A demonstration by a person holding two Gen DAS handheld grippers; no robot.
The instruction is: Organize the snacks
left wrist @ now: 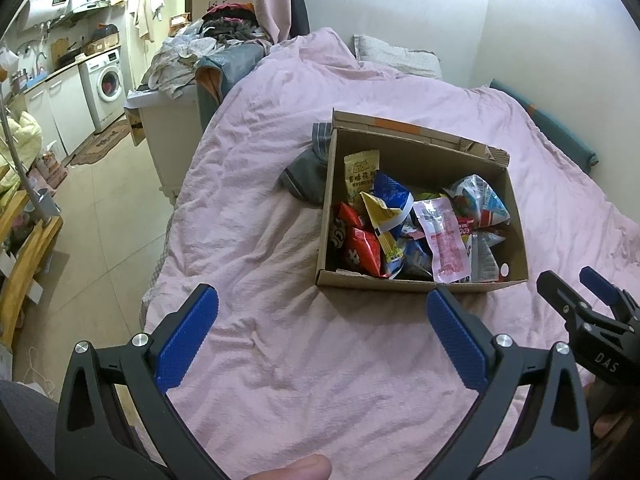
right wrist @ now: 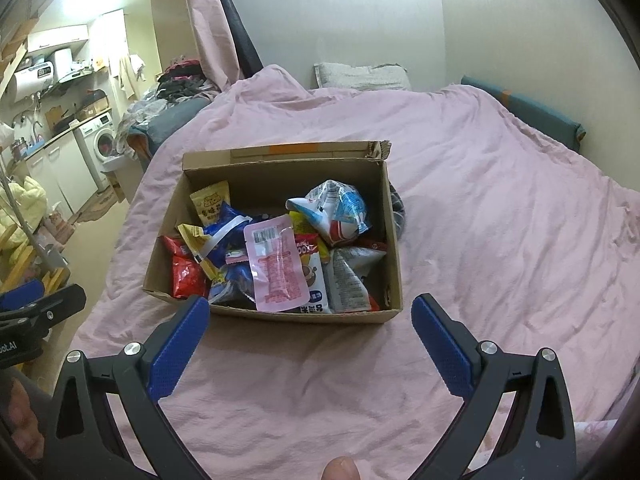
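The cardboard box sits on the pink bed cover, and all the snack packets lie inside it in a loose heap. From the right gripper the box is at twelve o'clock, just beyond its fingertips; from the left gripper it is at about one o'clock. Both grippers have their jaws wide apart and hold nothing.

The pink sachet lies on top, near the front wall. It looks light, flat and soft, and its film is probably slippery, so a pinch on the sealed edge seems safest. The puffed white and blue bag at the back probably holds air and crisp pieces; it should be held by its crimped end, not by its belly.
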